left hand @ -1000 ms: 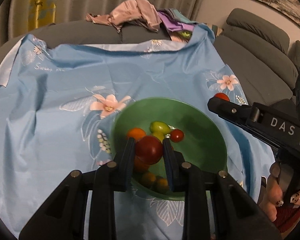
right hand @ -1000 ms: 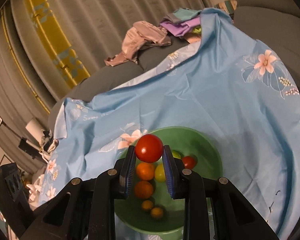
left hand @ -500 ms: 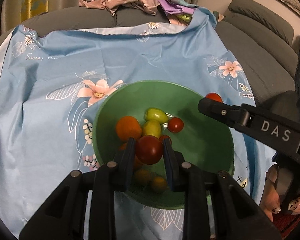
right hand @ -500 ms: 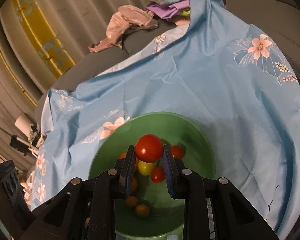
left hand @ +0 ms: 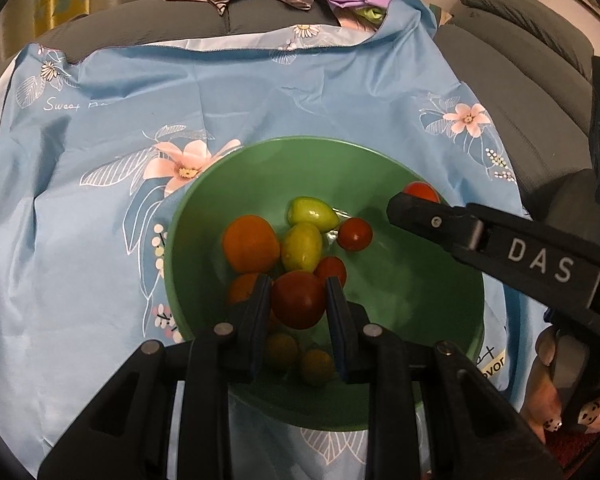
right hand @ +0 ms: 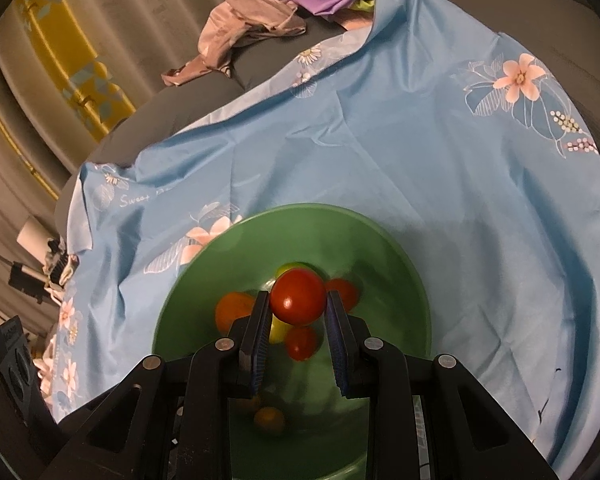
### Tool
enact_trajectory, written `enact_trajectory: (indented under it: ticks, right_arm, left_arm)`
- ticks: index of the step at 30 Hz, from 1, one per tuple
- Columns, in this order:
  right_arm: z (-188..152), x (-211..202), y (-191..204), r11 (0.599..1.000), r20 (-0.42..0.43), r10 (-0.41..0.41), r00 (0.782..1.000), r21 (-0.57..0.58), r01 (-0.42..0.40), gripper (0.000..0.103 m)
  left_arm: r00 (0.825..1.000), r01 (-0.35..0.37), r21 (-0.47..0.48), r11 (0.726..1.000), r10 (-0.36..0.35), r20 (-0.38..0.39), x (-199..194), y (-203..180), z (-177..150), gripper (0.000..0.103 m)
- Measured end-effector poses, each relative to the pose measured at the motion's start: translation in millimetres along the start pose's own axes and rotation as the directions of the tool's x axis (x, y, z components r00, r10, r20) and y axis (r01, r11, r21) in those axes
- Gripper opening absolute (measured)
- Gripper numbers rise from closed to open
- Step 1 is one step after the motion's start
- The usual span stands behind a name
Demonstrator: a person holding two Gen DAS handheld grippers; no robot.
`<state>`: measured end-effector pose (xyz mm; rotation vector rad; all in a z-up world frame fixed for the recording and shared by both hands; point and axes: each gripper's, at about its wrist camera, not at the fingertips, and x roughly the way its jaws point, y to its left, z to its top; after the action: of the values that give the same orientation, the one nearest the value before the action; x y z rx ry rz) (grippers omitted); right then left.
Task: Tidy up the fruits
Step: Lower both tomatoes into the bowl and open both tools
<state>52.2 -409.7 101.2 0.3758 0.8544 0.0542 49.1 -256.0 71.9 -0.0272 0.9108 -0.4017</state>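
Both pairs of jaws pinched a tomato: the left gripper (left hand: 299,300) held one (left hand: 299,299), the right gripper (right hand: 298,309) another (right hand: 298,297). The green bowl (left hand: 428,280) lay directly beneath both. The left tomato sat lower, just above the piled fruit (left hand: 302,246).

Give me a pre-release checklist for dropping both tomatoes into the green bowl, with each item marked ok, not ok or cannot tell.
1. Left gripper grips its dark red tomato between both pads: ok.
2. Right gripper grips its bright red tomato between both pads: ok.
3. Both tomatoes are over the green bowl, inside its rim: ok.
4. Drop height is low enough not to bruise fruit: cannot tell.
5. Landing spot is free: not ok; an orange fruit, a yellow-green fruit and a small red tomato crowd the bowl's middle under the left gripper.
6. The two grippers are clear of each other: ok in the left wrist view, where a gap shows between them.
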Motion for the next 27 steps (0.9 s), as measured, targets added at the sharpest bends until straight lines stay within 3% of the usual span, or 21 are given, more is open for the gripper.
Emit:
enact_trajectory:
  ticks: [27]
  right_arm:
    - [0.0,20.2,-1.1,0.997,-0.069,-0.075,0.995,-0.032,0.073,0.029]
  left_arm:
    - [1.0,-0.027,0.021,0.999,0.027,-0.014,13.5,-7.4,-2.4,0.027]
